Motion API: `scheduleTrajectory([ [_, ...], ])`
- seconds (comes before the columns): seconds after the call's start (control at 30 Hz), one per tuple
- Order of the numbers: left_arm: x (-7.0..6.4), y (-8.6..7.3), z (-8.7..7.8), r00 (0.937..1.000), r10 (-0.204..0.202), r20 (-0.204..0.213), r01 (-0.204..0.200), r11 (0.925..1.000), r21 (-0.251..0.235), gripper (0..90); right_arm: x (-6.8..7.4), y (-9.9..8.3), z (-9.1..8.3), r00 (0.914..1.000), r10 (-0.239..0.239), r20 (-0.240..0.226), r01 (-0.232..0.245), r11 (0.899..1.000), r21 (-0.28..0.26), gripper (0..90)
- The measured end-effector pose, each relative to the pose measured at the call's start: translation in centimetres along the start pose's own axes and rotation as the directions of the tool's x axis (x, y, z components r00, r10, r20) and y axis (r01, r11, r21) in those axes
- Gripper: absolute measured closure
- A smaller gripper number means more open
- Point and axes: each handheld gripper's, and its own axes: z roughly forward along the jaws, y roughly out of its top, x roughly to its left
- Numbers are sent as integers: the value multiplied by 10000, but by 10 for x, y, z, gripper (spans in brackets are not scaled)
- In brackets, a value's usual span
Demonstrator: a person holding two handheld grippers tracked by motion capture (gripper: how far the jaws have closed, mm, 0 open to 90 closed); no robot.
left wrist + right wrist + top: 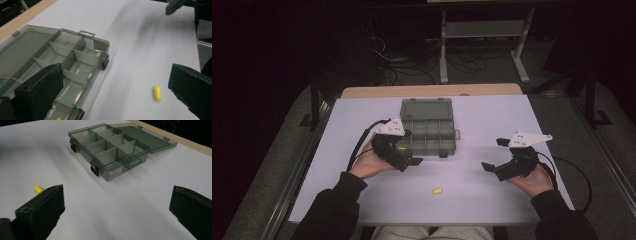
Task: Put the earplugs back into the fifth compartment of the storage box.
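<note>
Yellow capsule (437, 191) lies alone on the white counter (492, 115), near the front edge and well apart from the smoky grey compartment box (428, 131), whose lid is folded back flat, probably so that small parts can be dropped in from above. The left tongs (411, 154) hang over the box's near left corner, where another small yellow piece (59, 118) seems to sit in a compartment, and their jaws stand wide apart with nothing between them. The right tongs (495, 154) hover over bare counter at the right, also wide open and empty, touching nothing.
</note>
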Motion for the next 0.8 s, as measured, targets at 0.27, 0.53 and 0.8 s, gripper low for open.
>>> scheduleTrajectory([
  [0.27, -14, -3, 10, 9990, 275, 355, -279, 9996, 89, 0, 0, 0, 0, 10000, -1, -7, 1, 10000, 14, 0],
  [0.53, -27, -8, 23, 9966, 507, 648, -527, 9982, 289, 0, 0, 0, 0, 10000, 4, -11, -4, 10000, 30, 0],
  [0.8, -43, -11, 38, 9896, 885, 1133, -974, 9924, 756, 0, 0, 0, 0, 10000, 4, -7, -4, 10000, 44, 0],
])
